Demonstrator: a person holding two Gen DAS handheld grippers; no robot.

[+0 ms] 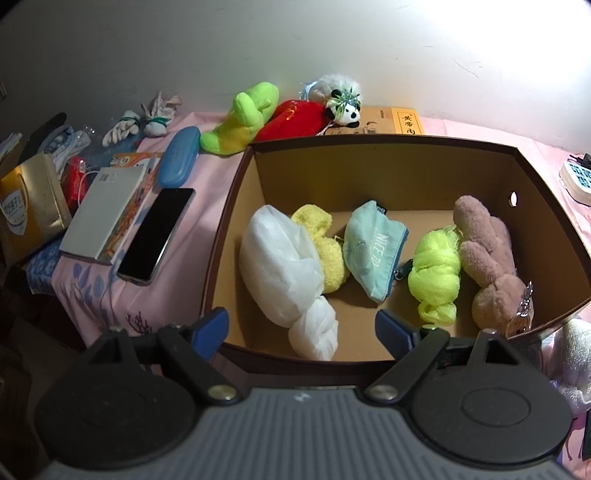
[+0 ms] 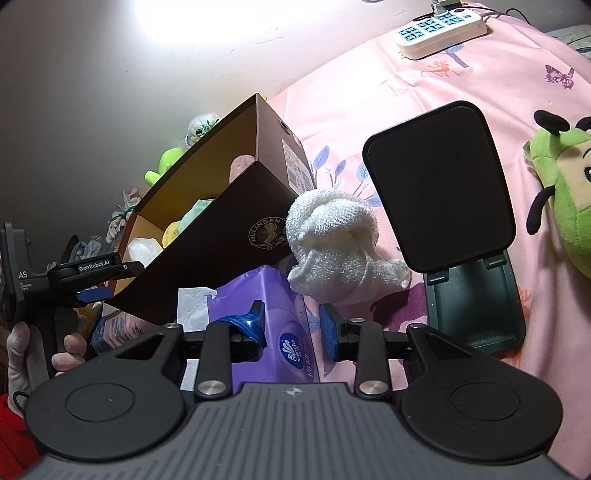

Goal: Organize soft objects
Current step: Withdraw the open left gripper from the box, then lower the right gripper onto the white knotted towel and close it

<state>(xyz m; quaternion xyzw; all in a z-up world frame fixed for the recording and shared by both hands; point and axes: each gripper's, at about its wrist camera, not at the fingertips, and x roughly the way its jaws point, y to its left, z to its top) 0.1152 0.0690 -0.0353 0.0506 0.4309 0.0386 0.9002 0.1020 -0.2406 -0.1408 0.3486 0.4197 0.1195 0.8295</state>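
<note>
Firstly, left gripper [image 1: 301,330]: blue ribbed pads, jaws spread wide, nothing between them, hovering over the near wall of the box [image 1: 406,142].
Box: brown card, tan inside, round hole in the right wall. Contents in a row, left to right: white bundle [image 1: 284,273], smooth, knotted at the near end; yellow sock [image 1: 325,251], fluffy, rolled; teal pouch [image 1: 373,251], flat, zipped, printed lettering; neon puff [image 1: 437,275], mesh, twisted; pink plush [image 1: 487,258], nubbly, metal clip at its near end.
Behind the box, left view only: green plush [image 1: 240,118], red plush [image 1: 295,120], small panda [image 1: 345,110]. Beside it: phone [image 1: 157,234], book [image 1: 107,210], blue case [image 1: 179,160].
Right gripper [image 2: 291,332]: jaws narrowly parted, gripping nothing; the tissue pack [image 2: 273,314], purple, glossy, lies below them. Just beyond, a white towel [image 2: 340,243], waffle-knit, knotted, rests against the box's outer corner. Right view only: black stand [image 2: 443,184], power strip [image 2: 439,31], green bug plush [image 2: 569,192], cut off at the edge.
Box contents mostly hidden from the right view.
</note>
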